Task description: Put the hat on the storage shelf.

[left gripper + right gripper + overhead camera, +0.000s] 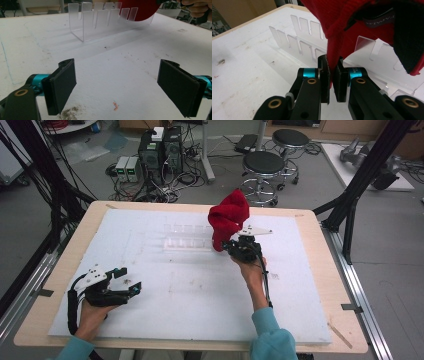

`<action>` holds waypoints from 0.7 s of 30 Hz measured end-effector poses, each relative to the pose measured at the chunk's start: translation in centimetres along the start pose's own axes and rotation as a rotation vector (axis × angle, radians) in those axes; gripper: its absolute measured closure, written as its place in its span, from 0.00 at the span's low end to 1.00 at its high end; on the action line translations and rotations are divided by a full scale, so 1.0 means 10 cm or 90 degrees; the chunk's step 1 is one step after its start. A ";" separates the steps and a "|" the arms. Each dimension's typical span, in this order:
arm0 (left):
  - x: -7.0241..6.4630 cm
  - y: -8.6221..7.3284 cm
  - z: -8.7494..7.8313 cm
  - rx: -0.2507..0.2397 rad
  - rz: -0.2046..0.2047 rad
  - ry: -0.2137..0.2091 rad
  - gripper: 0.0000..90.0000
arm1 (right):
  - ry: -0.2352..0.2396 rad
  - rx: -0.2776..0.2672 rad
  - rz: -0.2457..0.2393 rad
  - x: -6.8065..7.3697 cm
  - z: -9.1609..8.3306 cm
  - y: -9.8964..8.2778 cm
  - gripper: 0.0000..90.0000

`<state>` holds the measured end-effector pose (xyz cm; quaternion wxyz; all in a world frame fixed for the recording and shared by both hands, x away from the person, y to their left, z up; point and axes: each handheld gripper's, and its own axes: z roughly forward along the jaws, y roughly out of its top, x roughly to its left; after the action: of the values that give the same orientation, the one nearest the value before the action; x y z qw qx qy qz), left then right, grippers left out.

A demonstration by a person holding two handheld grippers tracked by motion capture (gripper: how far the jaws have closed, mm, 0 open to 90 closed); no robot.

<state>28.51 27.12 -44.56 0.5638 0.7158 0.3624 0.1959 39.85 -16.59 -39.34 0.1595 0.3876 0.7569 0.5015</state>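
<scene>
- My right fingers (333, 80) are pinched tight on a fold of the red knit hat (352, 25), gripping its lower edge so the rest bunches up above the clear rack (299, 42).
- I judge the hat is held high to clear the rack's upright dividers before it goes down onto them.
- My left fingers (122, 87) stand wide with nothing between them, parked low over the worktop (125, 62) well in front of the rack, out of the way.
- The right gripper view reveals the hat's dark lining and a sewn label; the high view gives the hat (228, 217) hanging at the rack's right end (187, 237), and both hands' spacing.
</scene>
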 end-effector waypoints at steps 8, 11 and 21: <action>0.00 -0.02 0.00 0.000 -0.003 0.003 0.18 | -0.003 0.006 -0.003 -0.01 0.00 0.00 0.90; 0.00 -0.02 -0.01 -0.001 -0.002 0.002 0.18 | -0.006 0.014 -0.010 0.01 0.01 0.00 0.80; 0.00 -0.02 -0.01 -0.002 0.003 0.001 0.17 | -0.005 0.017 -0.005 0.07 -0.23 0.04 0.35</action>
<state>28.37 27.18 -44.74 0.5643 0.7156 0.3607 0.1984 38.08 -17.44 -37.89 0.1590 0.3888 0.7645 0.4889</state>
